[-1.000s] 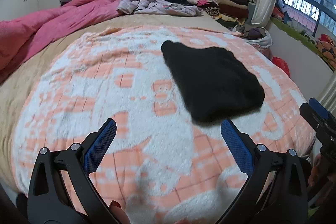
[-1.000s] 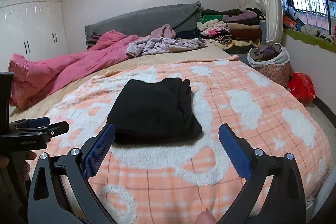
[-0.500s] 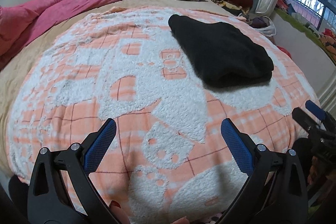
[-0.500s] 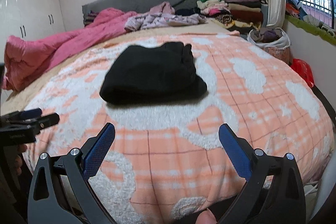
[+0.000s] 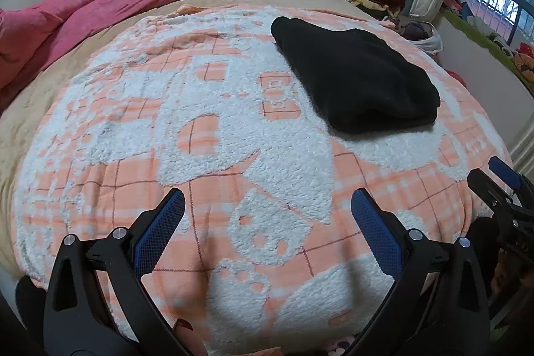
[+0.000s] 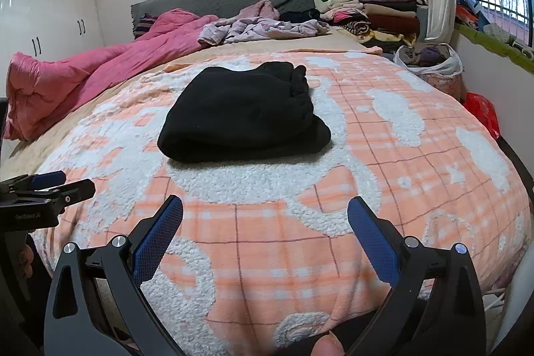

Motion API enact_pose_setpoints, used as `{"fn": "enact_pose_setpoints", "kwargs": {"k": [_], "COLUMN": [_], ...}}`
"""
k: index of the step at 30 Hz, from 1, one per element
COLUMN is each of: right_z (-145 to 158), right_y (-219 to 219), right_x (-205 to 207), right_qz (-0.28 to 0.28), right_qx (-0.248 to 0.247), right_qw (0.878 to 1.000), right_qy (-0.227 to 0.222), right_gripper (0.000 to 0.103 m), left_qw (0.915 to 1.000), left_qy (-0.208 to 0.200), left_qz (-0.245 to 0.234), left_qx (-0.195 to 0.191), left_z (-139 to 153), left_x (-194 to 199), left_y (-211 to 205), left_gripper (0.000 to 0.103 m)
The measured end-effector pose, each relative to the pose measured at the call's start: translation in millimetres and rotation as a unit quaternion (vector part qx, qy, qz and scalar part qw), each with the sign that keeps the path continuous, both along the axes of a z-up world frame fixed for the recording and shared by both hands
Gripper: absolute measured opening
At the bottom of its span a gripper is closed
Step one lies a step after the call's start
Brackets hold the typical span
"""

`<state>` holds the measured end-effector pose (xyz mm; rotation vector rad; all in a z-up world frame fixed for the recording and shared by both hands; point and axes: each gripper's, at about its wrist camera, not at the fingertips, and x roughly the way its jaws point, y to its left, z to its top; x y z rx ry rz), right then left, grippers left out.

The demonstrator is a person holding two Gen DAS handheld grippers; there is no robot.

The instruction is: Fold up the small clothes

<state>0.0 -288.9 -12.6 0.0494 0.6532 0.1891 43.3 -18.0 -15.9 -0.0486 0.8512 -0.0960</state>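
1. Pink crumpled quilt [image 6: 83, 72] lies along bed's left side, w/ white wardrobe doors [image 6: 50, 15] behind.
2. Left claw [image 5: 267, 222] spread wide, empty, above orange-and-white fleece blanket [image 5: 200, 139].
3. Folded black fleece garment [image 6: 243, 119] sits mid-blanket, well apart from both claws.
4. Right claw [image 6: 265, 222] also wide, holding nothing.
5. Stacked folded clothes [image 6: 370, 9] far right by window.

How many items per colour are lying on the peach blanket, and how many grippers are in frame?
Black garment, folded, on the blanket: 1
Other colours on the blanket: 0
Grippers, both open and empty: 2, the left gripper and the right gripper
Total: 3
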Motion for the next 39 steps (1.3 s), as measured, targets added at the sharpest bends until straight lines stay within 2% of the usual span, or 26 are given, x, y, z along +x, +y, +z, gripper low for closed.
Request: {"fn": "enact_pose_setpoints", "kwargs": {"k": [39], "right_z": [6.1], "right_y": [0.8], "right_x": [-2.1], "right_qz": [-0.005], "right_qx": [-0.013], "right_qw": [1.000], "right_qy": [-0.008], "right_gripper": [0.098], "left_qw": [0.9999], "left_qy": [0.006], "left_qz": [-0.009], "left_qx": [-0.001], "left_z": [4.0], "left_x": [-1.4], "left_y": [-3.2], "left_gripper": [0.093]}}
